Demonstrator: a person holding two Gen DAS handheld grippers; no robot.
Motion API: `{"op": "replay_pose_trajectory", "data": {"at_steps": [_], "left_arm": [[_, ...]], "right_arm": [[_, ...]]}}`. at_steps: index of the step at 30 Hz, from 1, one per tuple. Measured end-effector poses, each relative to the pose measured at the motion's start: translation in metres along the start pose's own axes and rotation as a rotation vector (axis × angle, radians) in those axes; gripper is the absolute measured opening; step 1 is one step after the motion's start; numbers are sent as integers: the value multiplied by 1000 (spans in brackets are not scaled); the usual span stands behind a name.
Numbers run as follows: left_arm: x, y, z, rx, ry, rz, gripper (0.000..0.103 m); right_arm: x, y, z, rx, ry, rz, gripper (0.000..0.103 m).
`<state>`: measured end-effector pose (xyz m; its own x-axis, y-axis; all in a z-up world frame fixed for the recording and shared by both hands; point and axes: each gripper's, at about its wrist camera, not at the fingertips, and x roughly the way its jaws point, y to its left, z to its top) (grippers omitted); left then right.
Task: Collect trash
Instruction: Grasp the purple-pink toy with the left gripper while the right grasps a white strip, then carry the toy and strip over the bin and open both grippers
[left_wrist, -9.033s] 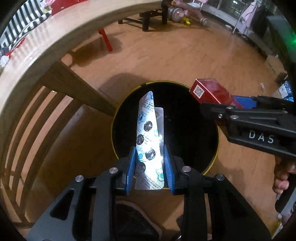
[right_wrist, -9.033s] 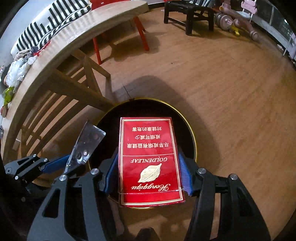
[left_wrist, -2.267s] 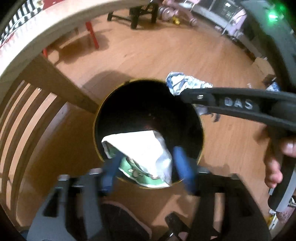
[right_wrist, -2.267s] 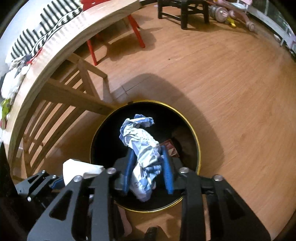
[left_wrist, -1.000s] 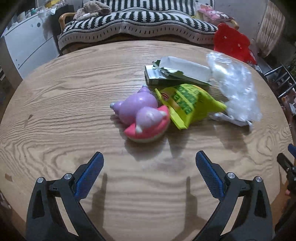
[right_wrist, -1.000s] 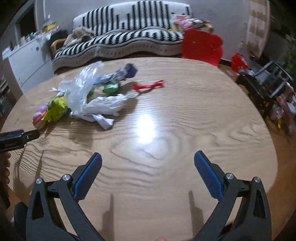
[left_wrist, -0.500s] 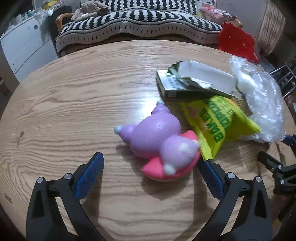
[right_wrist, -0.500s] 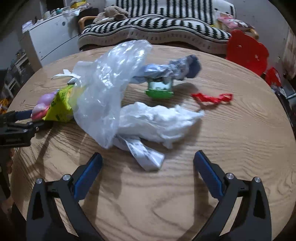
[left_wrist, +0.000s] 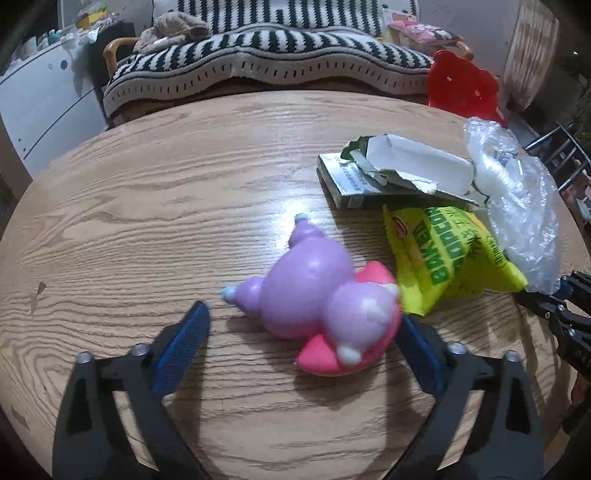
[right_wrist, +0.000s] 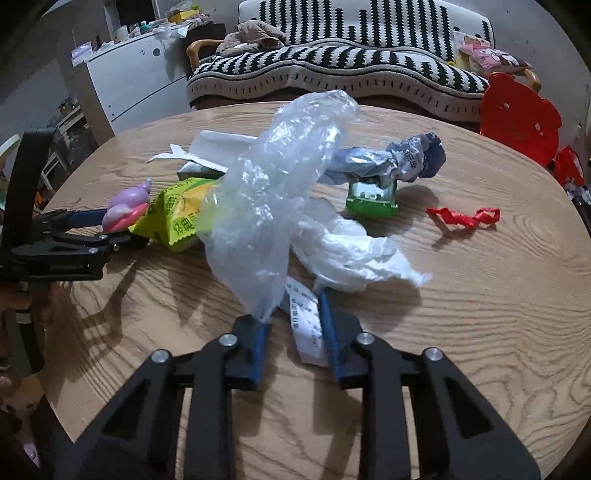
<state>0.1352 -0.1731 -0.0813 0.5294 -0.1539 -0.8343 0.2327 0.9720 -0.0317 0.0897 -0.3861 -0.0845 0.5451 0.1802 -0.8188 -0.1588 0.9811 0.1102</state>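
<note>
Purple and pink, a soft toy animal (left_wrist: 317, 306) lies on the round wooden table (left_wrist: 147, 206). It sits between the two blue pads of the left gripper (left_wrist: 303, 347). The jaws have just been closing in, but they are not squeezing it; there is a gap on the left side, and the right pad is right beside the pink part.

Next to the toy is a yellow snack bag (left_wrist: 447, 254). Behind that lies a torn green and white box (left_wrist: 391, 173). A clear plastic bag (right_wrist: 273, 206) leans over them.

The right gripper (right_wrist: 295, 332) has just pulled its jaws nearly together. A white printed paper slip (right_wrist: 306, 317) is between them, and the tip of the clear bag touches the left pad. I cannot tell if the pads press the slip.

Farther off are a white tissue (right_wrist: 354, 251), a crumpled blue wrapper (right_wrist: 402, 158), a small green packet (right_wrist: 373, 195) and a red ribbon (right_wrist: 465, 218).
</note>
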Motion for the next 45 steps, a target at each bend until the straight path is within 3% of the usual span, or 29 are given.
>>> {"op": "replay_pose_trajectory", "data": {"at_steps": [4,10,22,33,39,45], "left_arm": [[-5,3,0,18,-21,-25,58],[-17,12,-8,-24,1,-98,45],[-75,29,-24,-32,-56,-65,43],[-120,28,-38,-1,-88,-82,42],[-133,4,-49,45,-89,-122,42],[-147,-69,-61,166,-94,-210,42]], "right_arm": [[-7,4,-9,14,-1,-3,19],[-21,3,-31,65,-10,-28,16],[-63,8,-49,116,-41,-79,16],[-103,20,-60,135,-73,-121,16],[-129,19,-68,145,-99,-148,16],[-168,-2,-90,188,-130,-201,16]]}}
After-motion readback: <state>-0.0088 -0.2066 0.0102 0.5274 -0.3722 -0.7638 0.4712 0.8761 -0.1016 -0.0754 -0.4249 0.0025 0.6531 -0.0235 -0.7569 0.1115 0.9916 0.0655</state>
